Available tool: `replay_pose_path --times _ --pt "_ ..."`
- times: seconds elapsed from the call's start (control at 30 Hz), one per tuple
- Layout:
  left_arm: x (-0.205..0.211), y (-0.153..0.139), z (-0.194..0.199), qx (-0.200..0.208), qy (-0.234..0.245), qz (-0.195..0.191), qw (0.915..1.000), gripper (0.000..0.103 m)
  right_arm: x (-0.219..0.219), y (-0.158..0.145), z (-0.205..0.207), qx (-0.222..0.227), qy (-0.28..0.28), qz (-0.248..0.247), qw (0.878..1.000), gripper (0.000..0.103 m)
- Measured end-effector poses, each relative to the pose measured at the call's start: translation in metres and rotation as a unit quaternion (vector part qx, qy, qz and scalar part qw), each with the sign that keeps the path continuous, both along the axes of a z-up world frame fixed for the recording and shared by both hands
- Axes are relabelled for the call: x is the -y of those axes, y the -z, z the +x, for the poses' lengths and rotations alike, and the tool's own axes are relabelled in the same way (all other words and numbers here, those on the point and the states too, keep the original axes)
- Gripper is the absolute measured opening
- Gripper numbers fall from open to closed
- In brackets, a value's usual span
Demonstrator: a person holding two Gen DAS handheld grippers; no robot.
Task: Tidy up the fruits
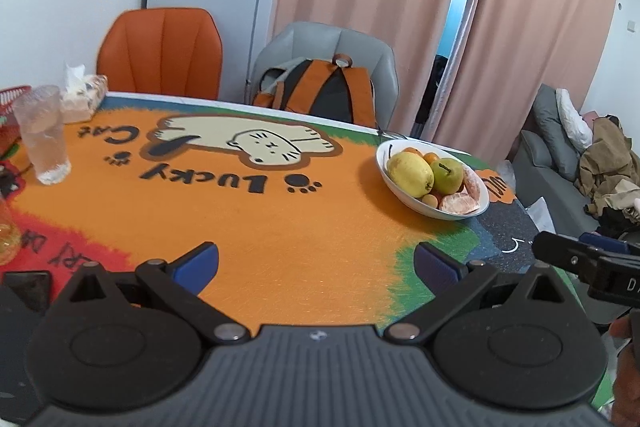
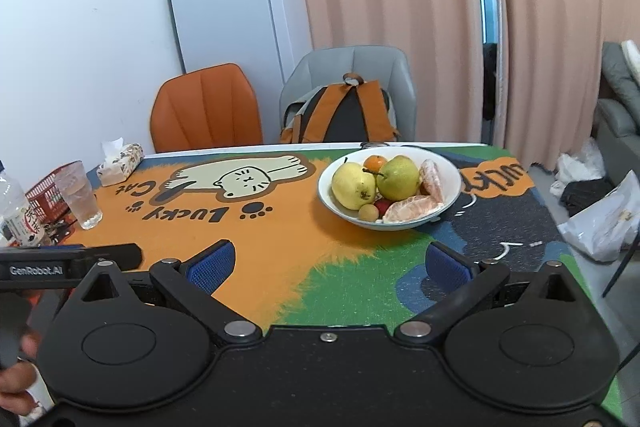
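My left claw (image 1: pixel 316 267) and right claw (image 2: pixel 330 265) hang spread wide, grasping nothing. The round white ceramic bowl (image 2: pixel 452 169) on the orange cat-print tablecloth (image 2: pixel 280 239) already holds every visible fruit — pears, peeled tangerines — little seems left.

table (image 2: pixel 304 259), cat-print cloth | on it: fruit bowl (image 2: pixel 452 195), plastic cup (image 2: pixel 79 195), tissue box (image 2: pixel 122 163), red basket (image 2: pixel 46 197)

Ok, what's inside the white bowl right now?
The white bowl holds two yellow-green pears, a small orange behind them, peeled citrus pieces, one small yellowish fruit and something red mostly covered. Anything under the pile is hidden.
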State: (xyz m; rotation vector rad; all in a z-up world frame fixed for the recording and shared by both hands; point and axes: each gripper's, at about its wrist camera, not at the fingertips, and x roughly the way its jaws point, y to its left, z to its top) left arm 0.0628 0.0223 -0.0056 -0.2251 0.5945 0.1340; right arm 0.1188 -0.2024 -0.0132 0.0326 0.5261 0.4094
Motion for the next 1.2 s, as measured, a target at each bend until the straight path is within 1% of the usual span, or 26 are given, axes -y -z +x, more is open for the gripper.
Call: replay_pose_path --times 0.1,0.3,0.6,0.77,0.9,1.2 --pt "-0.001 -0.007 -0.012 0.003 -0.003 0.009 1.0 0.103 0.0 -0.007 -0.012 0.008 0.004 -0.008 1.0 0.103" --pt "0.001 -0.02 -0.036 0.009 0.002 0.027 0.9996 0.103 0.008 -0.017 -0.037 0.015 -0.001 -0.004 1.0 0.103" --pt "0.001 -0.028 -0.069 0.019 0.004 0.037 0.9991 0.103 0.023 -0.018 -0.067 0.019 0.0 -0.004 1.0 0.103" --pt "0.008 -0.033 -0.074 0.017 0.006 0.053 0.9984 0.103 0.031 -0.024 -0.082 0.026 -0.001 0.004 1.0 0.103" --pt "0.013 -0.029 -0.074 0.007 0.018 0.053 0.9984 0.103 0.03 -0.029 -0.089 0.031 -0.002 -0.002 1.0 0.103" --pt "0.018 -0.029 -0.078 0.005 0.031 0.058 0.9978 0.103 0.026 -0.029 -0.094 0.028 -0.011 -0.005 1.0 0.103"
